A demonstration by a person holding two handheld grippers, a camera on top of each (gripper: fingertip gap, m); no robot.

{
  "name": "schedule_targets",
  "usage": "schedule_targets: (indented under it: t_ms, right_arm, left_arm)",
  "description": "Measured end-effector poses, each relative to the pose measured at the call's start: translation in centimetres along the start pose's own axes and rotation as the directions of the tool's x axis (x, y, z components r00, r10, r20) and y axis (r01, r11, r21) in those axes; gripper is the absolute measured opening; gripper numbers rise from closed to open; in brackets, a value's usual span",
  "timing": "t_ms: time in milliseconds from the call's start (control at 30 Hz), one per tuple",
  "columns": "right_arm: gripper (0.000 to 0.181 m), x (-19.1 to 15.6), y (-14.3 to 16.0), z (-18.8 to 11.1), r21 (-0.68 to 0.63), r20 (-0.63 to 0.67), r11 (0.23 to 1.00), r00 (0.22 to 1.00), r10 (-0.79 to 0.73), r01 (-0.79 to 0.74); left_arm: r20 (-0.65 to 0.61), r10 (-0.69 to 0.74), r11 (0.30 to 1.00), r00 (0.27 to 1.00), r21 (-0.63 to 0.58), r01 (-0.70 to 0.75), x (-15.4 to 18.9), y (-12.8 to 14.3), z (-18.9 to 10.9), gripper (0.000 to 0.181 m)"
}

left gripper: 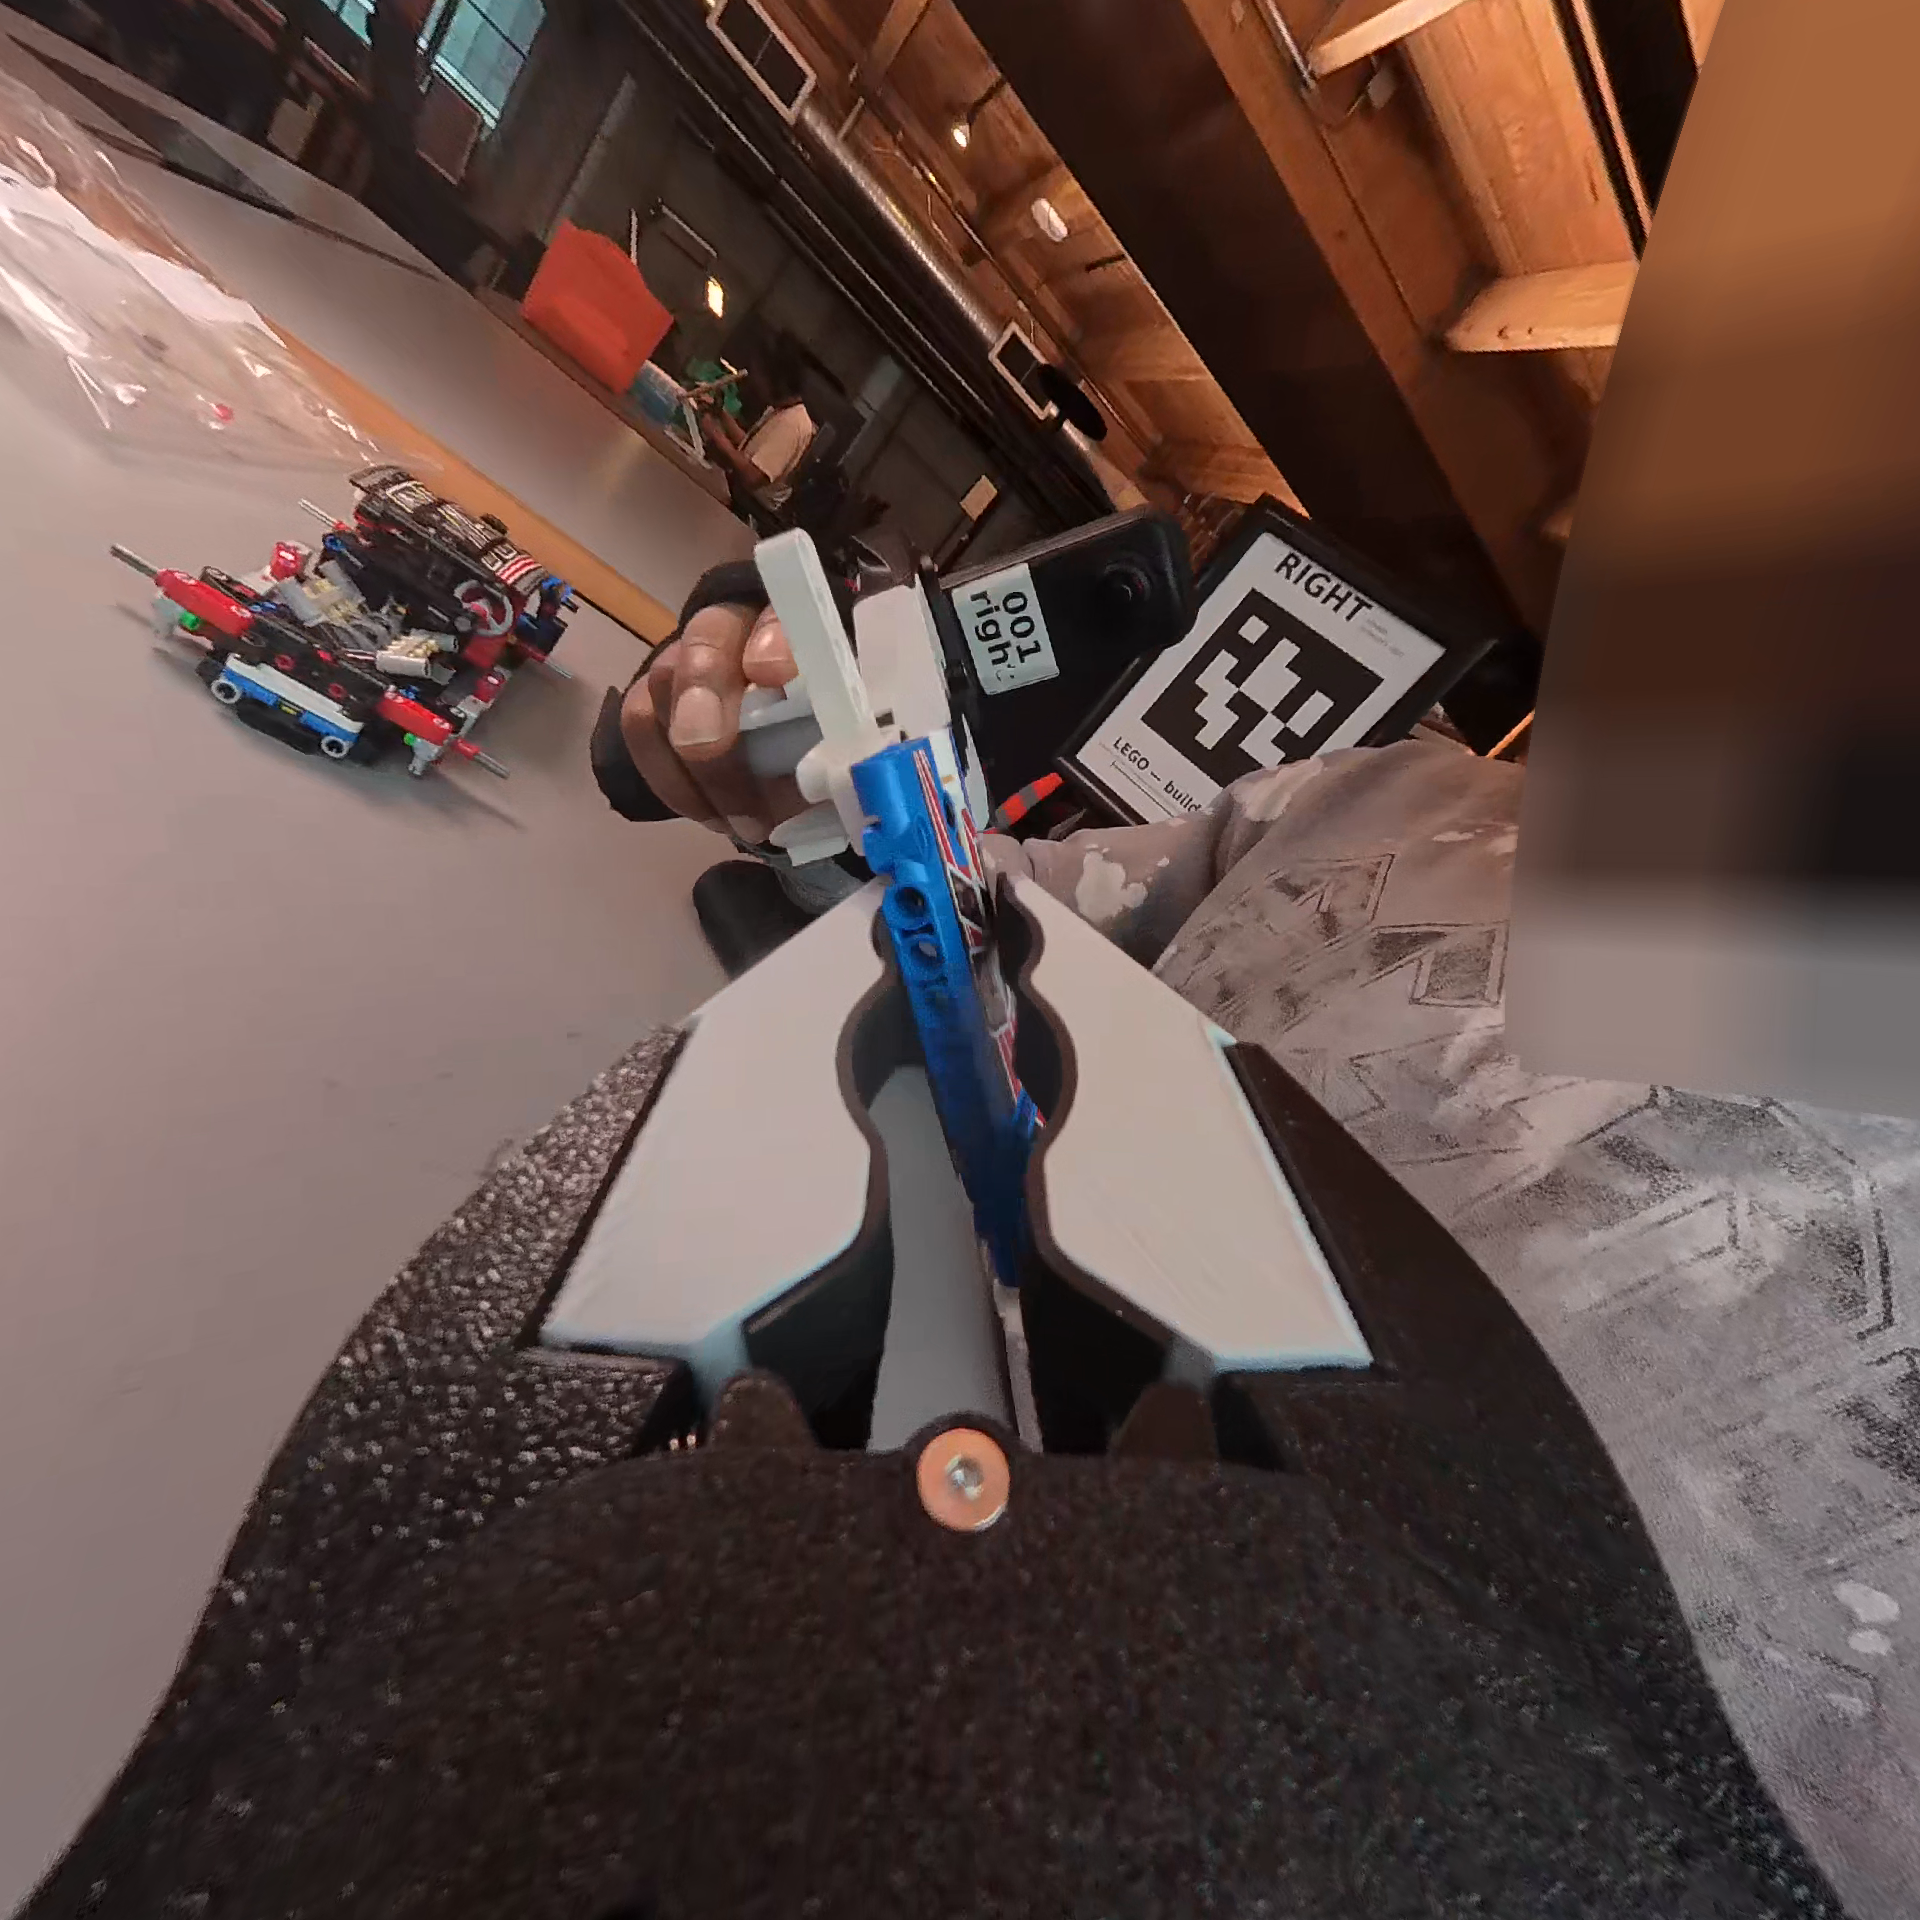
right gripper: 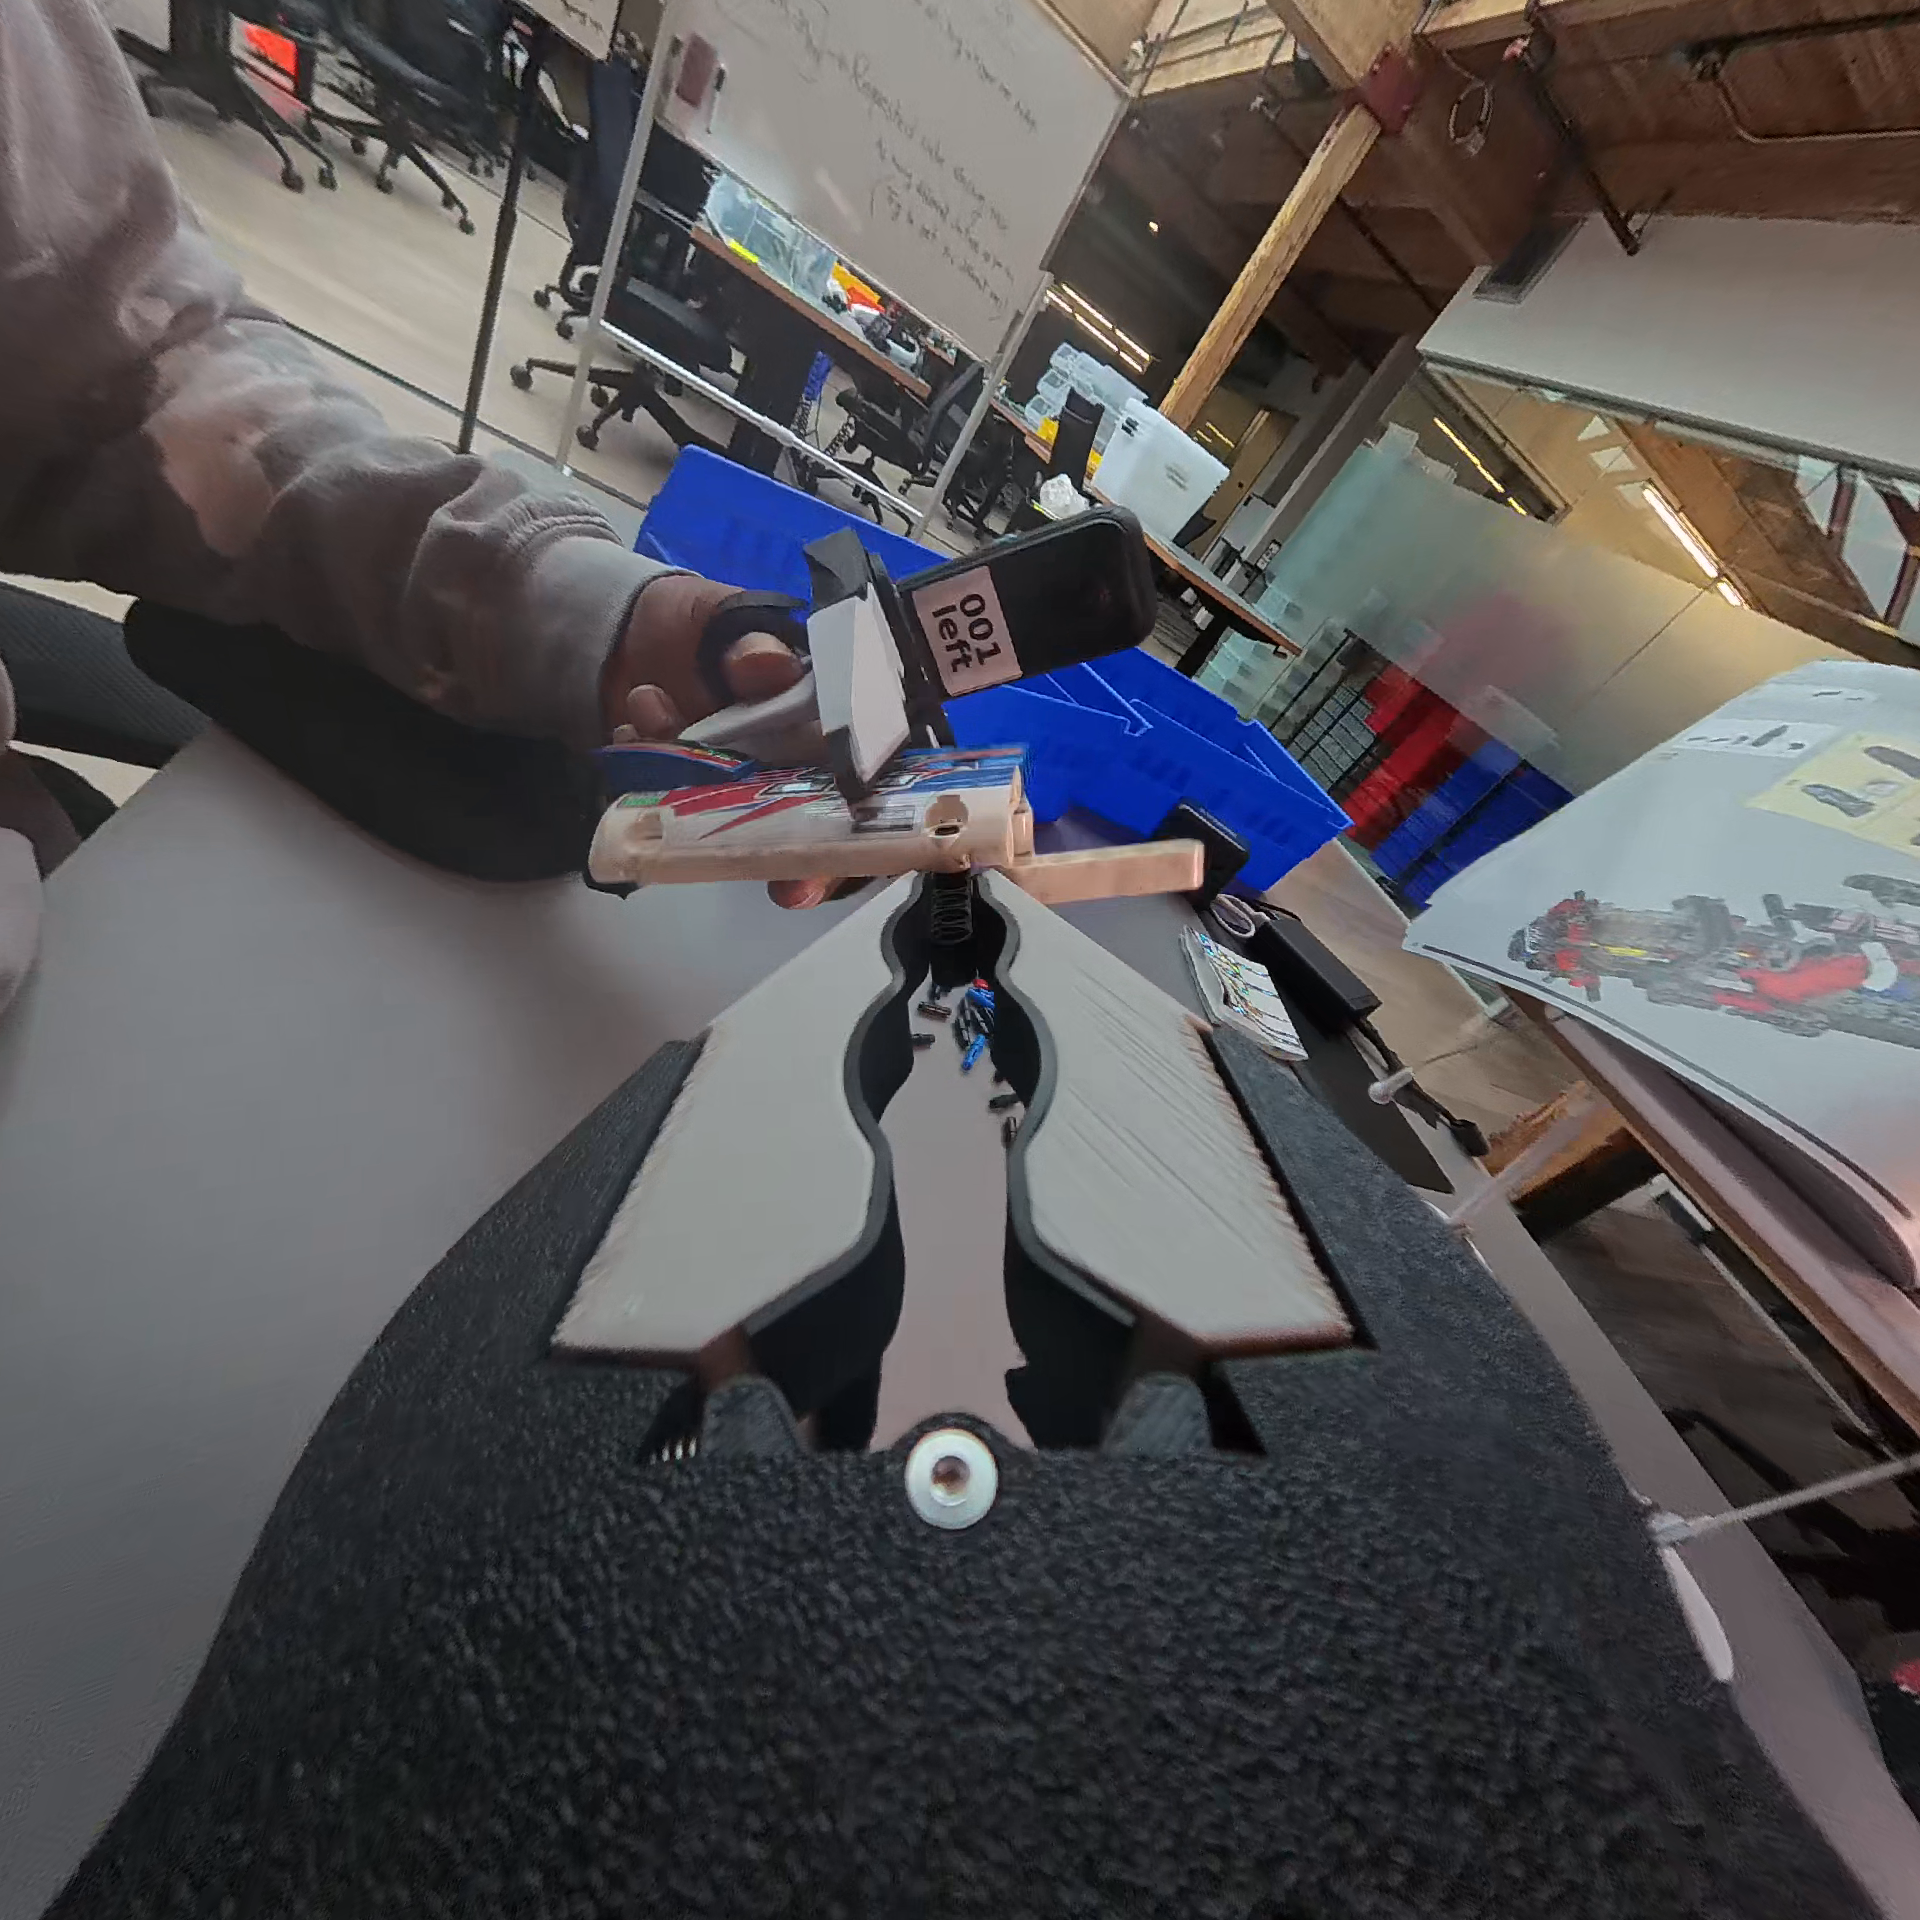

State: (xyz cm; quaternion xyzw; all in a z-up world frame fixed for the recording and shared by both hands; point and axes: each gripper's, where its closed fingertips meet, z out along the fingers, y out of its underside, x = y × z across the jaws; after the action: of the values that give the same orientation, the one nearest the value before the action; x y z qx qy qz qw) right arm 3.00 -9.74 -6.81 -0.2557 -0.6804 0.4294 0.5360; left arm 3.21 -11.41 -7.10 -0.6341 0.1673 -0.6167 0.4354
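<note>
My left gripper is shut on a blue panel with red and white stickers, held on edge above the grey table. A white beam sticks out of the panel's far end. In the right wrist view the same panel lies crosswise, with the white beam pointing right. My right gripper is shut on the panel's white end where the beam joins. The left gripper also shows there, pinching the panel from above. A black spring shows just behind my right fingertips.
A partly built red, black and blue toy car stands on the table at left, clear plastic bags behind it. Blue bins, an open instruction booklet, a sticker sheet and small loose pins lie around. Left and right tips are no more than a few centimetres apart.
</note>
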Motion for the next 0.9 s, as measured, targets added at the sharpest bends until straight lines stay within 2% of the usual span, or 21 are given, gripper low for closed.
schedule_targets:
  t_ms: [67,133,200,267,367,467,567,633,700,767,800,833,867,900]
  right_arm:
    - [0.009,0.4,0.2,0.0,-0.007,-0.019,1.000,0.999,0.028,-0.028]
    - [0.017,0.6,-0.2,-0.4,0.034,0.031,0.981,0.982,0.188,-0.189]
    - [0.027,0.9,0.0,-0.8,0.025,0.109,0.927,0.922,0.371,-0.375]
    - [0.026,0.5,0.6,-0.6,-0.023,0.159,0.885,0.873,0.462,-0.464]
    - [0.009,-0.8,1.5,-0.3,-0.074,0.203,0.875,0.851,0.484,-0.479]
    - [0.008,-1.0,0.6,-0.5,-0.040,0.242,0.877,0.847,0.474,-0.479]
    - [0.008,-0.9,0.0,-0.1,-0.030,0.233,0.861,0.834,0.500,-0.508]
    - [0.008,-1.0,-0.1,0.4,-0.029,0.212,0.862,0.839,0.501,-0.507]
    - [0.008,-0.9,0.0,0.6,-0.029,0.217,0.835,0.812,0.542,-0.549]
    - [0.008,-0.9,-0.1,0.6,-0.028,0.242,0.797,0.770,0.591,-0.603]
    - [0.007,1.6,1.8,0.8,-0.021,0.078,0.774,0.771,0.632,-0.632]
    - [0.007,3.3,3.4,0.1,-0.019,0.020,0.735,0.735,0.678,-0.678]
    - [0.007,3.8,2.8,-0.7,0.024,0.080,0.698,0.697,0.713,-0.716]
    - [0.007,3.2,2.1,-0.8,0.015,0.100,0.745,0.743,0.662,-0.667]
  left_arm:
    - [0.029,0.057,0.998,0.998,-0.008,-0.057,-0.1,0.0,0.1,0.004]
    - [0.073,0.147,0.989,0.986,-0.037,-0.145,-0.2,0.1,0.1,0.004]
    - [0.131,0.236,0.970,0.963,-0.087,-0.226,-0.8,0.5,0.0,0.004]
    - [0.148,0.309,0.948,0.940,-0.123,-0.292,-0.9,0.8,0.1,0.004]
    - [0.160,0.385,0.917,0.909,-0.182,-0.356,-1.0,1.6,0.5,0.005]
    - [0.159,0.491,0.863,0.857,-0.223,-0.453,-0.6,1.9,0.7,0.004]
    - [0.171,0.617,0.780,0.768,-0.262,-0.569,0.0,1.6,0.5,0.005]
    - [0.174,0.656,0.748,0.734,-0.280,-0.602,0.1,1.6,0.0,0.005]
    - [0.172,0.671,0.734,0.721,-0.288,-0.615,0.0,1.6,-0.2,0.005]
    - [0.139,0.687,0.715,0.713,-0.300,-0.631,0.4,1.8,-0.2,0.005]
    - [0.040,0.690,0.701,0.723,-0.285,-0.654,1.9,2.8,0.3,0.004]
    - [-0.043,0.685,0.693,0.727,-0.268,-0.669,3.5,4.0,1.4,0.003]
    - [-0.078,0.706,0.648,0.704,-0.330,-0.686,3.4,5.6,2.4,0.005]
    - [-0.068,0.749,0.586,0.659,-0.396,-0.707,2.2,6.4,2.6,0.006]
